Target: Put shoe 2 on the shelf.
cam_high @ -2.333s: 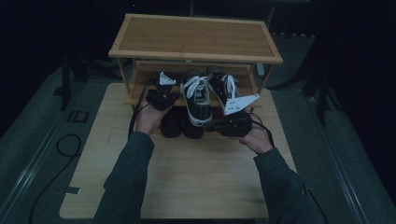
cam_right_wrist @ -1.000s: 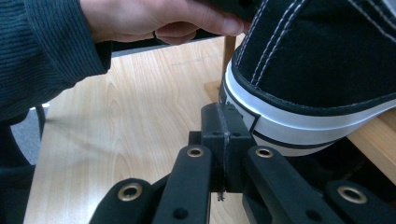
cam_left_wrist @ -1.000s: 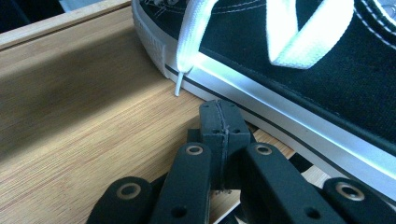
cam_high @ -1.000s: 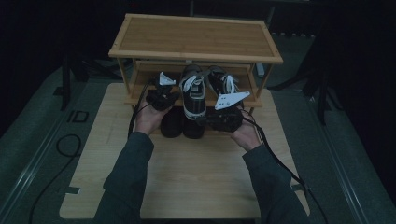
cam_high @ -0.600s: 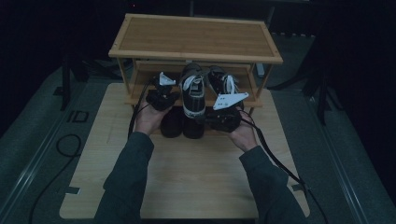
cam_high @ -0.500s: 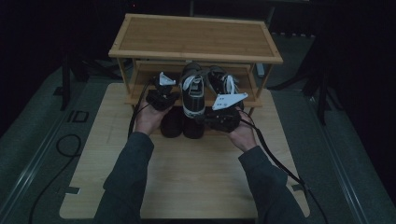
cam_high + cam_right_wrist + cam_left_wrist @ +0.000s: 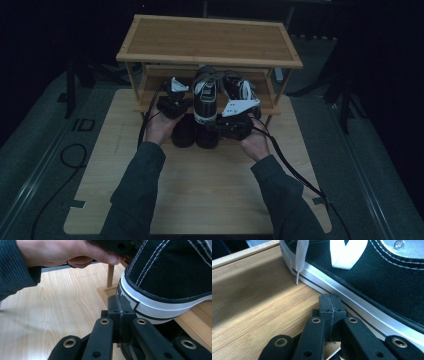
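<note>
Between the two grippers, a black sneaker [image 7: 205, 98] rests on the lower shelf [image 7: 145, 104] of the wooden rack [image 7: 210, 40]; left gripper [image 7: 331, 305] and right gripper [image 7: 121, 307] both have jaws closed together, empty, against its white sole

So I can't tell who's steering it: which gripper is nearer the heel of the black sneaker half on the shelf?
Right. The right gripper, shut, sits at the sneaker's heel; the left gripper, also shut, is alongside its sole, farther forward on the shelf.
</note>
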